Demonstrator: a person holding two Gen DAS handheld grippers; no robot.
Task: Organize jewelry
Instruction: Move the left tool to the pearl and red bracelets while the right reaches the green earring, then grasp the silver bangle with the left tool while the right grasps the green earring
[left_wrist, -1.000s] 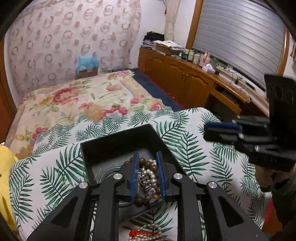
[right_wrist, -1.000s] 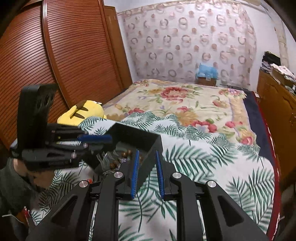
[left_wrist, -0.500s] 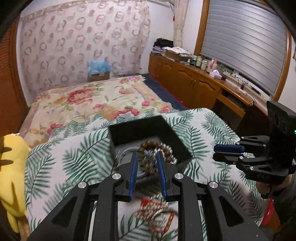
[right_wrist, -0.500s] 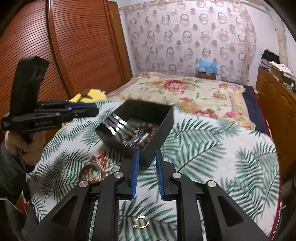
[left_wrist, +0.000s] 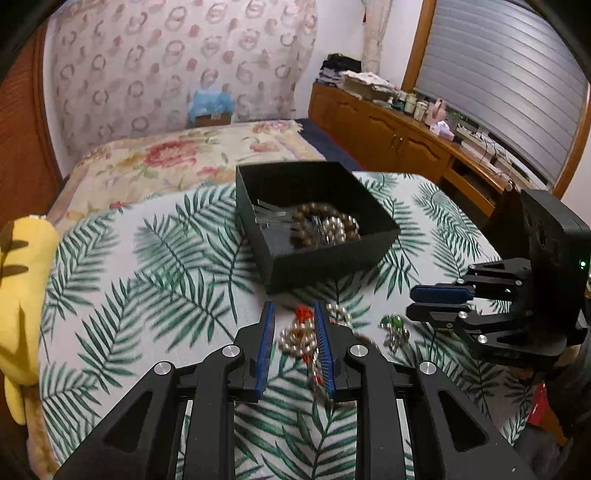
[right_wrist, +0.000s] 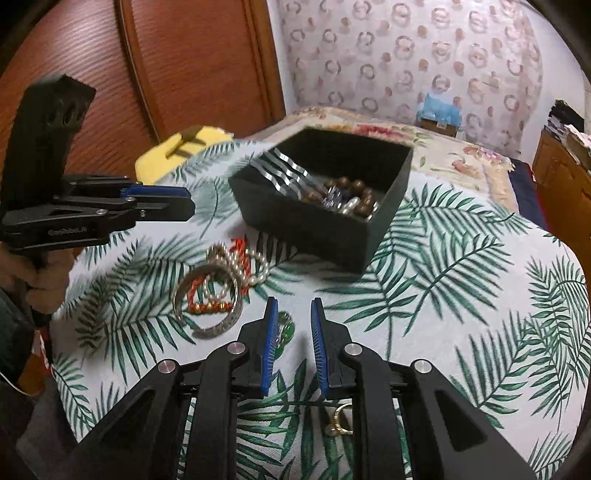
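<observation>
A black open box (left_wrist: 332, 258) (right_wrist: 306, 229) sits on the palm-leaf cloth. It holds a brown bead bracelet (left_wrist: 317, 212), pearls and wavy silver clips (right_wrist: 284, 170). In front of it lies a pile of pearl strands, red-orange beads and a silver bangle (right_wrist: 218, 291). My left gripper (left_wrist: 293, 306) (right_wrist: 188, 201) hovers over that pile, its jaws a narrow gap apart and gripping nothing. My right gripper (right_wrist: 293, 302) (left_wrist: 412, 302) hangs low beside a green-stone piece (right_wrist: 286, 328) (left_wrist: 395, 325), narrowly open and empty. A gold ring (right_wrist: 340, 421) lies under its fingers.
A yellow plush toy (left_wrist: 18, 295) (right_wrist: 184, 147) lies at the cloth's left edge. A floral bed (left_wrist: 177, 158) stretches behind the box. A wooden cabinet (left_wrist: 388, 136) lines the right wall and a wooden wardrobe (right_wrist: 166, 74) the left.
Both grippers have drawn back from the box and sunk toward the cloth. The left one, over the box's beads a second ago, now hangs over the loose pile.
</observation>
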